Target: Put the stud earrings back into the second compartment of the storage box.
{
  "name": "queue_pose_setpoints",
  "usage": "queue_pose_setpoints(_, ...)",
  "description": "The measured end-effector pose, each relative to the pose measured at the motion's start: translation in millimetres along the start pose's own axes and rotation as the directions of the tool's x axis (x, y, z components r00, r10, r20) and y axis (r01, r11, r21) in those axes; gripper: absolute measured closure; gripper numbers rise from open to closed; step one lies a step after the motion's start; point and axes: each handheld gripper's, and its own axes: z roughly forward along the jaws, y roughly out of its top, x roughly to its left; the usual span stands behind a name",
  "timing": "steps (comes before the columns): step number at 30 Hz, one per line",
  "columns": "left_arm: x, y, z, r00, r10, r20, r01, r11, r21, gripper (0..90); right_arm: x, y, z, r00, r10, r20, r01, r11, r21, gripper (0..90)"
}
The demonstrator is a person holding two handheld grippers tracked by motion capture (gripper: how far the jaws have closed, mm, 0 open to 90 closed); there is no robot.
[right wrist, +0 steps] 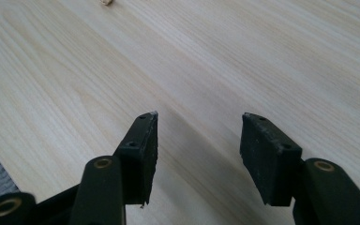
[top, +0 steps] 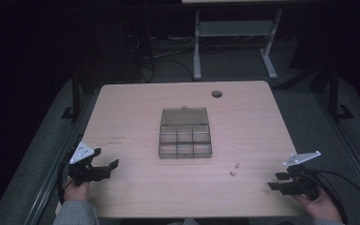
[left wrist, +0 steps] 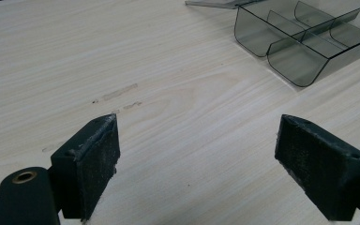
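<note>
The wide counter of light wood (top: 136, 108) lies before me, with a round dark hole (top: 216, 94) near its far edge. In the middle of it stands the smoky transparent plastic box with small compartments (top: 185, 143). Its lid (top: 184, 116) is open and lies back flat on the far side. The compartments that I can see look empty, also in the left gripper view, where a corner of the box (left wrist: 300, 44) shows at the top right.

My left gripper (top: 107, 169) rests at the near left corner of the counter, well apart from the box. Its jaws stand wide apart, with nothing between them, only bare wood. My right gripper (top: 275, 182) is at the near right corner, and I hold it low over the counter. Its jaws are also spread wide, and nothing is between them.

Two tiny pale pieces (top: 235, 169) lie on the counter, close to each other, between the box and my right gripper, nearer to the box's right front corner. They are too small to tell what they are. In the right gripper view one of them (right wrist: 107, 2) shows at the top edge, far from the jaws.
</note>
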Motion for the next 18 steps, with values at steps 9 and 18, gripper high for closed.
queue_pose_setpoints(9,-0.7,0.7,-0.7,1.0,0.004,0.002,-0.004,1.0,-0.007,13.9,6.9,21.7,5.6,0.999,-0.041,-0.019,0.041,0.999,0.007,45.5)
queue_pose_setpoints(18,-0.2,0.9,-0.7,1.0,0.004,0.003,-0.004,1.0,-0.004,14.0,9.5,39.0,12.7,0.9976,-0.067,-0.016,0.067,0.997,0.024,45.4)
